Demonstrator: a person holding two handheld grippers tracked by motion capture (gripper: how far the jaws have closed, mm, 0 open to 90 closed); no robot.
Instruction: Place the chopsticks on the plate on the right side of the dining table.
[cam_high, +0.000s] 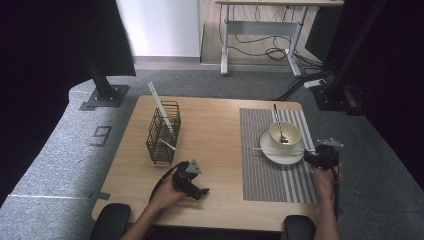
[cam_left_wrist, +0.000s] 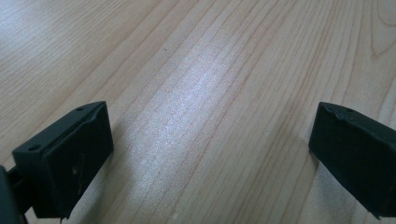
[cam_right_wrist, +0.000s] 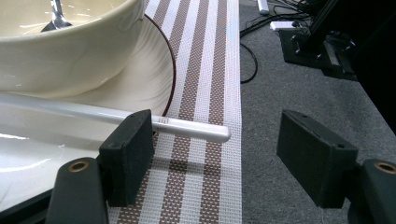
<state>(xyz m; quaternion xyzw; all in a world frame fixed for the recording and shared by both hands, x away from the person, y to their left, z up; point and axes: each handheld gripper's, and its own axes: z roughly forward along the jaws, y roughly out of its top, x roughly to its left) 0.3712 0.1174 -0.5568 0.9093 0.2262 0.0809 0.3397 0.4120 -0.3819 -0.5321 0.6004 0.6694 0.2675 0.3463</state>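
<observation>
The right gripper (cam_right_wrist: 217, 158), jaws wide, straddles the end of the long white plastic chopstick (cam_right_wrist: 140, 119) lying across the white plate's (cam_right_wrist: 154, 77) rim beside the cream ceramic bowl (cam_right_wrist: 70, 51) — not yet gripped, I judge — while the left gripper (cam_left_wrist: 210, 149) rests spread and empty on the wooden table (cam_left_wrist: 210, 70); no legible writing.

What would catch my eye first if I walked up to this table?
Probably the cream bowl with a spoon in it, sitting on a white plate on the striped placemat at the right. A white chopstick lies across the plate, and the right gripper hangs open at its tip. At the left stands a black wire basket holding white sticks, with the left gripper open near the wooden table.
</observation>
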